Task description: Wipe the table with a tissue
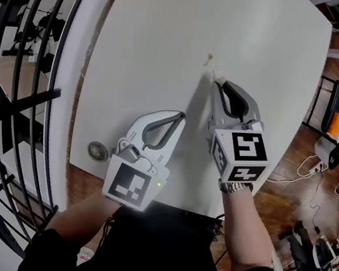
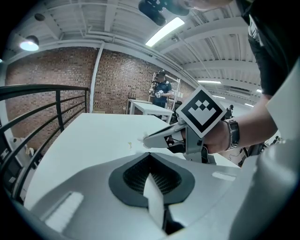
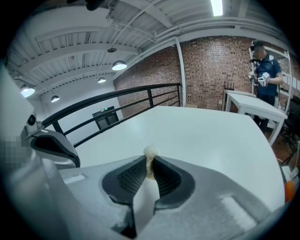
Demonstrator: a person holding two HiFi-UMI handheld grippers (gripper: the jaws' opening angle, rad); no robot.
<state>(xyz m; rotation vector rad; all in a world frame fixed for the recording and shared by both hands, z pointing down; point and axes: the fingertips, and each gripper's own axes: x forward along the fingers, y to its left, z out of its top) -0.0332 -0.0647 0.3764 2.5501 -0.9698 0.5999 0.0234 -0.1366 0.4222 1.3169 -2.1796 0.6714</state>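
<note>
The white table (image 1: 172, 31) fills the middle of the head view. My right gripper (image 1: 217, 81) is shut on a small wad of white tissue (image 1: 217, 77), which shows pinched at the jaw tips in the right gripper view (image 3: 150, 151). A small yellowish scrap (image 1: 209, 58) lies on the table just beyond that tissue. It also shows in the left gripper view (image 2: 130, 146), close to the right gripper's tip (image 2: 145, 139). My left gripper (image 1: 182, 116) is over the table to the near left of the right one, shut with nothing between its pads (image 2: 150, 157).
A round metal disc (image 1: 97, 150) sits near the table's front left edge. A black railing (image 1: 32, 80) runs along the left side. Wooden floor with cables (image 1: 314, 179) lies to the right. Far off, a person (image 3: 262, 70) stands at another white table.
</note>
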